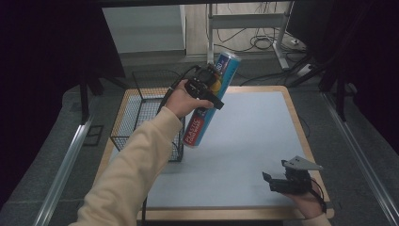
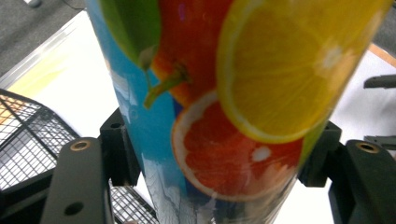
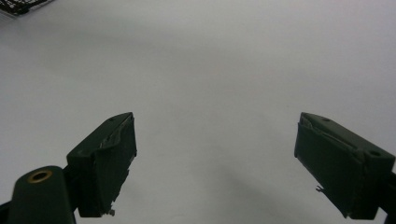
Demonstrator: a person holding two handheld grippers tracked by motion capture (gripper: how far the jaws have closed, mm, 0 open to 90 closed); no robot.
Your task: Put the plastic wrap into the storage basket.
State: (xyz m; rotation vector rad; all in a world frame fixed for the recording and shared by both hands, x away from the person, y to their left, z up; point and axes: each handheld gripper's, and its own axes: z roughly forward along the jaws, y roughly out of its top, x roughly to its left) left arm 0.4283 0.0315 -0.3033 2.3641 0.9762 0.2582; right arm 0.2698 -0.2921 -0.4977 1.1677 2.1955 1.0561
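Blue tube (image 1: 211, 101), printed with citrus slices, is held tilted in the air above the tabletop (image 1: 244, 141), just beside the wire basket (image 1: 141, 117), its upper end leaning away from the person. It is clamped between the fingers (image 2: 116, 154) of the left gripper (image 1: 207, 87). The right gripper (image 1: 282, 181) is held low over the tabletop's near right corner, its fingers (image 3: 105, 158) spread wide with nothing between them.

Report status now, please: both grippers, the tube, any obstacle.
Left gripper shut on blue tube, lifted and tilted beside wire basket. Right gripper open, empty, low over white mat. Nothing in the way.
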